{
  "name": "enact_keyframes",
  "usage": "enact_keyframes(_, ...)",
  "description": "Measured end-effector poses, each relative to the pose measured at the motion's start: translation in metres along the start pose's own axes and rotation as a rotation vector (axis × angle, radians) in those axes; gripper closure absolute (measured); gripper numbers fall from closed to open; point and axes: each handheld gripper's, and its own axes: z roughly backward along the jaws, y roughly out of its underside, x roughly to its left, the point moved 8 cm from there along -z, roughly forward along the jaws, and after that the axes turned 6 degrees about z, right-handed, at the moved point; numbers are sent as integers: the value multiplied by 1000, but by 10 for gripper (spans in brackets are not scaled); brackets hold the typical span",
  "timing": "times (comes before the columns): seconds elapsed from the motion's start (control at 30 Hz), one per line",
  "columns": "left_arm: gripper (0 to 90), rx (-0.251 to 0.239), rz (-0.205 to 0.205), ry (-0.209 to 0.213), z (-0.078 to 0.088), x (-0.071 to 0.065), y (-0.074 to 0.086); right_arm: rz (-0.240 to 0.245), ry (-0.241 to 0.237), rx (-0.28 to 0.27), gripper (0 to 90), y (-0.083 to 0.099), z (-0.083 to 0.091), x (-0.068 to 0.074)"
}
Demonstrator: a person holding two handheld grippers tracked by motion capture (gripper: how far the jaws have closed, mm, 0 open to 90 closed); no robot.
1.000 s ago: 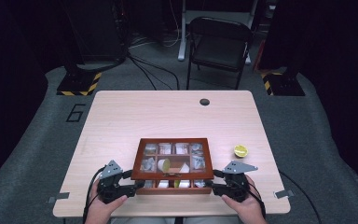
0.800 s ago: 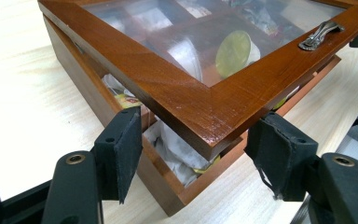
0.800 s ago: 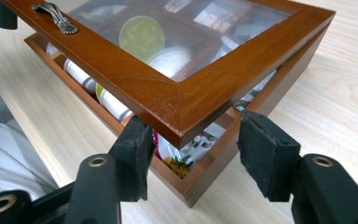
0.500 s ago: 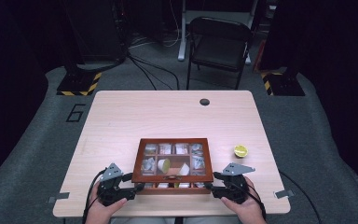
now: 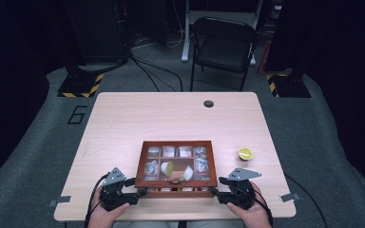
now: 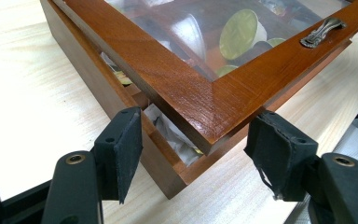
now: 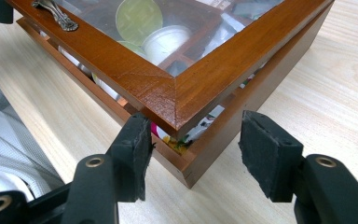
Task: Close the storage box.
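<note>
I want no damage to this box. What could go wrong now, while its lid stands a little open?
1. The lid corners lie between the jaws of the left hand-held gripper and the right hand-held gripper, seemingly unclamped. The right one's jaws have just been opening, so the glazed lid may drop onto the box.
2. Packets poke into the gap at the corner and could get pinched.

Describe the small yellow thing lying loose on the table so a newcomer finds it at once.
Start at the wooden box near the table's front edge. Look right of its far right corner: the lemon half lies alone on bare wood, the one yellow-green thing outside the box.
</note>
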Motion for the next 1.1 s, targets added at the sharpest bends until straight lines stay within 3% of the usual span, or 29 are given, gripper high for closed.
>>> enact_keyframes(0.67,357,22,1,-6,-1,2,4,17,-1,20,430,3,-5,-1)
enact_keyframes(1.1,358,46,28,-14,0,2,11,24,-9,49,430,8,-6,-1)
